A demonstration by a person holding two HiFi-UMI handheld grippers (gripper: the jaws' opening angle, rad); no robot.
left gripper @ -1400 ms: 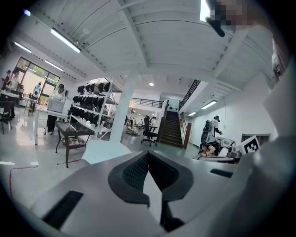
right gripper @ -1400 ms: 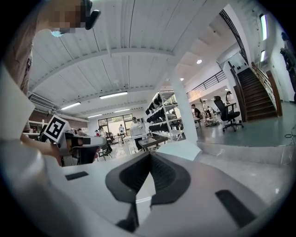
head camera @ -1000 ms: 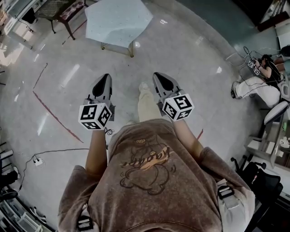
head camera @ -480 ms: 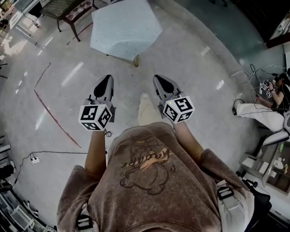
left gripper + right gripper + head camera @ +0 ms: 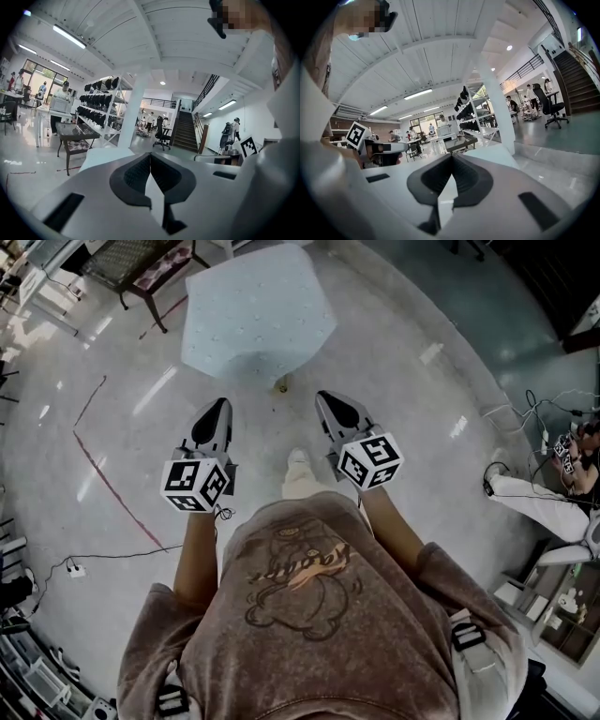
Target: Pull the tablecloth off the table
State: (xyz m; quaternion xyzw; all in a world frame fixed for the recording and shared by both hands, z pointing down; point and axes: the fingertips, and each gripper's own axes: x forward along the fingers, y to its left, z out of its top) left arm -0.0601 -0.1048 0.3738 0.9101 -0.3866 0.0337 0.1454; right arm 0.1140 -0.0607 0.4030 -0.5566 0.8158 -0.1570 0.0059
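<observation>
A table draped in a pale blue tablecloth (image 5: 258,320) stands on the shiny floor ahead of me. My left gripper (image 5: 217,409) and right gripper (image 5: 329,401) are held out side by side at waist height, short of the table's near edge and touching nothing. Both are shut and empty. In the left gripper view the jaws (image 5: 150,157) meet, with the tablecloth (image 5: 101,157) just beyond on the left. In the right gripper view the jaws (image 5: 451,159) also meet, and the tablecloth (image 5: 502,151) lies past them to the right.
A dark low table (image 5: 141,261) stands left of the covered table. A red line (image 5: 112,486) and a cable with a power strip (image 5: 73,569) lie on the floor at left. A seated person (image 5: 548,498) and desks are at right. A white pillar (image 5: 133,115) rises behind.
The covered table has come lower and nearer in the head view as the person steps toward it. Both grippers stay shut and level in front of the body.
</observation>
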